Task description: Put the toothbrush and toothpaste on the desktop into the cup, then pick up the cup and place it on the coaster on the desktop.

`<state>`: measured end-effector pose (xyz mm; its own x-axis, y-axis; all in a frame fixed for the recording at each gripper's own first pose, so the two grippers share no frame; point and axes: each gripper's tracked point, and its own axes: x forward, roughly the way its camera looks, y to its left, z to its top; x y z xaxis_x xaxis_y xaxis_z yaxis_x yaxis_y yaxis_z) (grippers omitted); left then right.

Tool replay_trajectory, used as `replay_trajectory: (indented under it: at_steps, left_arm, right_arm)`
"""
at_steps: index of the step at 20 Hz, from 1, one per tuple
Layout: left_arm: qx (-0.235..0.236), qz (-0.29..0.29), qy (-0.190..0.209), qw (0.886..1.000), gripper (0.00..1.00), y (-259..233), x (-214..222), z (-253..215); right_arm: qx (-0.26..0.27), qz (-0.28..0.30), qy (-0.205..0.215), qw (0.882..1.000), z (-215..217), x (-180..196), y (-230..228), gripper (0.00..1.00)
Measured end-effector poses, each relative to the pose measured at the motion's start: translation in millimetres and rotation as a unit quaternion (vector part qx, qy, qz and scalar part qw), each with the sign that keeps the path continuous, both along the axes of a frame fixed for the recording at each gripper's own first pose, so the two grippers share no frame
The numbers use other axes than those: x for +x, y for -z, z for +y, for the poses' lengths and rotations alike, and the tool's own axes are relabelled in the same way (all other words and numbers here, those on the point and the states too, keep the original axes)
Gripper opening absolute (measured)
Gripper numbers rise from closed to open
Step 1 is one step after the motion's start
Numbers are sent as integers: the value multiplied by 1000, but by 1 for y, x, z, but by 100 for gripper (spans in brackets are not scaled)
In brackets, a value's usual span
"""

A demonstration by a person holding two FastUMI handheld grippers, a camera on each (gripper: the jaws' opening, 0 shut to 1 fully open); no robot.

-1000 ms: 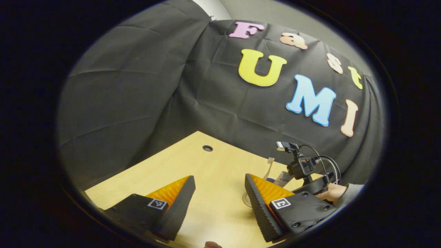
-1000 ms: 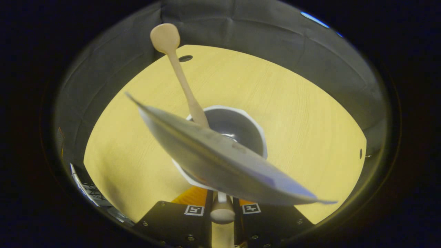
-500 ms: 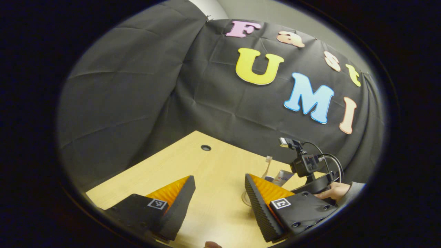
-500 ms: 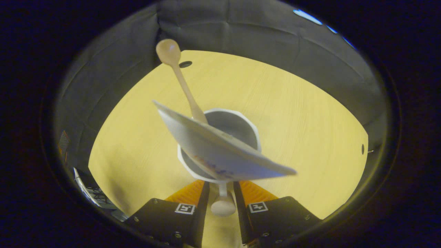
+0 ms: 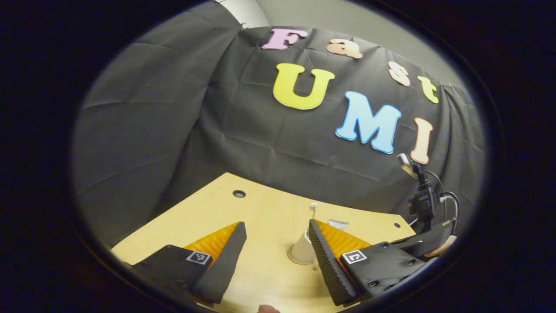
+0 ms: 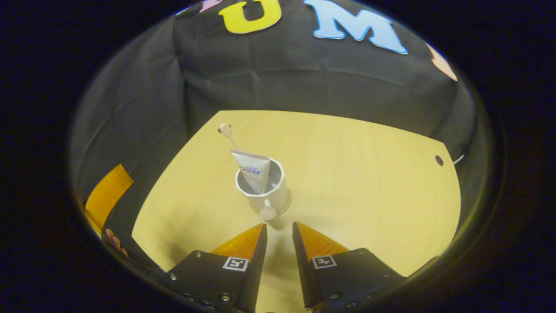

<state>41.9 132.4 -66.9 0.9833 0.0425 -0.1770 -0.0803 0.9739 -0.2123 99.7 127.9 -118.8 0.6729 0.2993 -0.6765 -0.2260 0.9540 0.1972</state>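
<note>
A white cup [image 6: 262, 190] stands upright on the wooden desktop [image 6: 356, 174], its handle [image 6: 267, 212] turned toward my right gripper [image 6: 278, 234]. The toothpaste tube [image 6: 253, 170] and the toothbrush [image 6: 226, 131] stand inside it. My right gripper is a short way back from the handle, its fingers a little apart with nothing between them. In the left gripper view the cup [image 5: 301, 251] sits just beyond my left gripper [image 5: 276, 243], which is wide open and empty. The cup's foot looks flared; I cannot tell whether a coaster lies under it.
In the left gripper view the right gripper [image 5: 428, 239], with its camera and cables, sits at the far right, a hand [image 5: 439, 250] holding it. A cable hole [image 5: 238, 193] marks the desktop's far corner. A fingertip of the left gripper [image 6: 104, 195] shows at the left edge.
My right gripper has let go of the cup's handle and drawn back from it. The cup now stands on the desktop. The left gripper has stayed open, its view swinging slightly.
</note>
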Motion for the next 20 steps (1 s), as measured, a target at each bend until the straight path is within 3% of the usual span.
replay_trajectory:
  at_steps: [4, 9, 11, 14, 20]
  left_arm:
    - [5, -10, 35, 999, 93, -12, 5, -30]
    - [10, -20, 74, 997, 93, -22, 6, -64]
    - [10, -26, 85, 996, 96, -28, 5, -76]
    - [17, -34, 96, 995, 93, -35, 0, -88]
    - [16, -40, 99, 994, 93, -44, -10, -93]
  right_arm:
    - [16, -64, 72, 995, -42, -19, -33, 38]
    - [7, -170, 146, 975, -91, -40, -77, 38]
    - [-5, -194, 160, 968, -104, -52, -86, 34]
    - [-18, -226, 178, 957, -109, -71, -87, 37]
    - [8, -273, 214, 938, -116, -81, -100, 35]
